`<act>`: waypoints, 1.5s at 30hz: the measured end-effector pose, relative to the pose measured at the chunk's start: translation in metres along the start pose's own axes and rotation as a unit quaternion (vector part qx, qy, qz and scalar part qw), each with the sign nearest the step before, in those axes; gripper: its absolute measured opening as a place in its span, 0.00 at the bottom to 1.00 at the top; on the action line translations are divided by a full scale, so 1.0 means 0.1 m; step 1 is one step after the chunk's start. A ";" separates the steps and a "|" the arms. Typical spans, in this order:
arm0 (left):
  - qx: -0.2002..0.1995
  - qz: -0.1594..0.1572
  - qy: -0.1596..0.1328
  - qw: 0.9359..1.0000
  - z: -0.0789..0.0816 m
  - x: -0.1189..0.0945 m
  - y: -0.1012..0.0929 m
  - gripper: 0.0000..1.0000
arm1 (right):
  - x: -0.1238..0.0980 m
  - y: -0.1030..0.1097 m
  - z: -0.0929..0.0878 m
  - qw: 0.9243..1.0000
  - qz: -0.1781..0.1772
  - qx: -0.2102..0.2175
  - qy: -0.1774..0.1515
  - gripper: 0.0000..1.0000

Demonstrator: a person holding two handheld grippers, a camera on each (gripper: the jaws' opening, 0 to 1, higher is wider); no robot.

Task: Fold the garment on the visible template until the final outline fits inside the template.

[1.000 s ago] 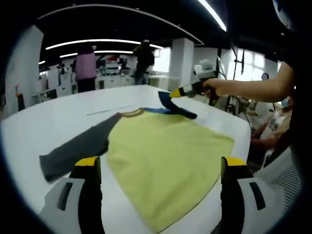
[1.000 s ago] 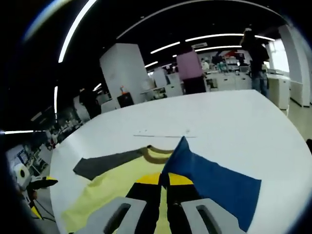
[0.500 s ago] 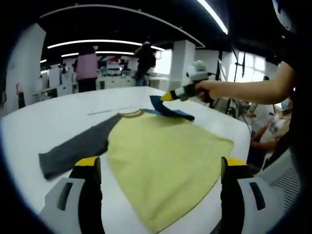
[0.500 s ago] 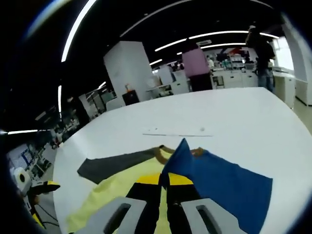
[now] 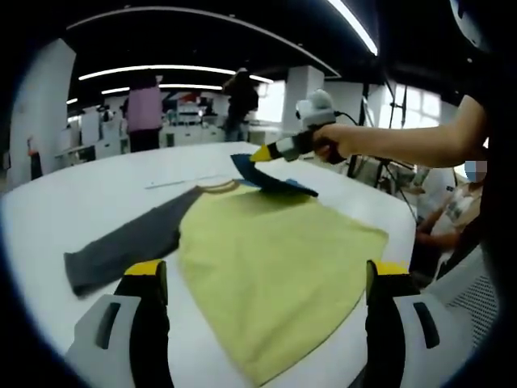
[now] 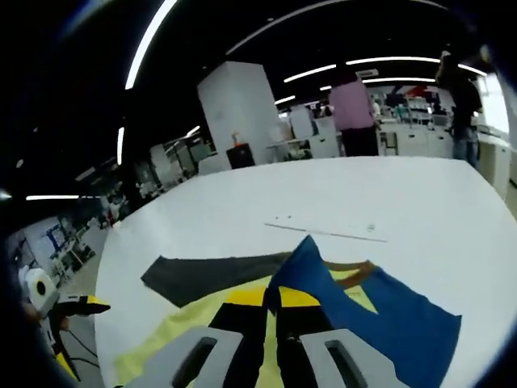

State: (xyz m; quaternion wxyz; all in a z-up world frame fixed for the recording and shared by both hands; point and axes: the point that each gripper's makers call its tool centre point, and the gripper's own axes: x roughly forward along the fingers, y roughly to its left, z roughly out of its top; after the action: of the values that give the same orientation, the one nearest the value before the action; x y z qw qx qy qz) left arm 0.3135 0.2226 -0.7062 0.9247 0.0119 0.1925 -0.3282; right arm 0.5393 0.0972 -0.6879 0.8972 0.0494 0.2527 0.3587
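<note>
A long-sleeved shirt lies flat on the white table (image 5: 89,198). Its body is yellow (image 5: 275,250), one sleeve is grey (image 5: 129,242), and the other sleeve is blue (image 5: 279,184). My right gripper (image 5: 262,153) is shut on the blue sleeve's end and holds it lifted over the shoulder near the brown collar (image 5: 216,187). In the right gripper view, the blue sleeve (image 6: 371,311) hangs from the shut right gripper (image 6: 271,296), with the grey sleeve (image 6: 210,273) to the left. My left gripper (image 5: 266,275) stands open above the shirt's hem, holding nothing.
A thin template line (image 5: 182,183) (image 6: 323,231) runs across the table beyond the collar. The person's arm (image 5: 404,145) reaches in from the right. Two people (image 5: 144,109) stand among desks in the background. The table edge (image 5: 404,202) curves round at the right.
My right gripper has carried the blue sleeve end up and leftward across the shirt, toward the collar. My left gripper has stayed put and open.
</note>
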 end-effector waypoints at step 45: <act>-0.011 0.021 0.000 1.000 -0.07 -0.10 0.03 0.99 | 0.72 1.06 -0.66 0.986 0.097 -0.088 0.102 0.00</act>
State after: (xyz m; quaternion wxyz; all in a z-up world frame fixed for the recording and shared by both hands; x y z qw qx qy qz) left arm 0.3059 0.2319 -0.7097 0.9315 0.0056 0.1957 -0.3066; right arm 0.4857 0.2177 -0.7469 0.8282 -0.0420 0.3049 0.4684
